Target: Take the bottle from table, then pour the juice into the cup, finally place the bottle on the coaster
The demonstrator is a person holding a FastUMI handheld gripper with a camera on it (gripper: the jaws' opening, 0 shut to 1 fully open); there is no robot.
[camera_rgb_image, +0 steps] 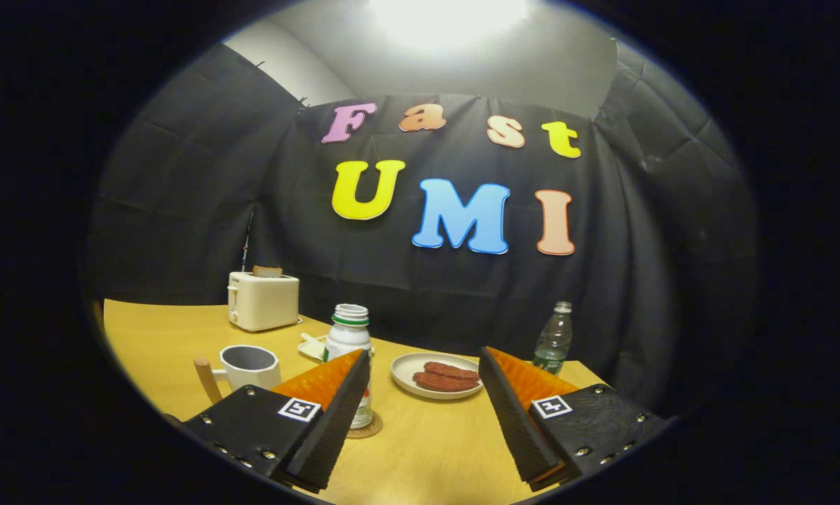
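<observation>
- My gripper [420, 375] has its fingers spread wide, nothing between them, table [427, 442] bare in the gap.
- Juice bottle [349, 344] stands upright on the coaster [368, 428], uncapped, at about 11 o'clock behind my left finger; I judge it is already placed.
- Mug [248, 366] sits at 10 o'clock beside the bottle, near enough for pouring.
- Count: one juice bottle, one mug, one coaster, one plate [406, 368] with two sausages [446, 376], one toaster [263, 301], one water bottle [553, 344] at 1 o'clock.

My yellow worktop [167, 330] carries a toaster [263, 300], a mug [245, 367], a plate [407, 367] and a water bottle [554, 339]. The juice bottle [349, 337] stands on its coaster [368, 428]. My claw [423, 393] gapes wide above the worktop.
</observation>
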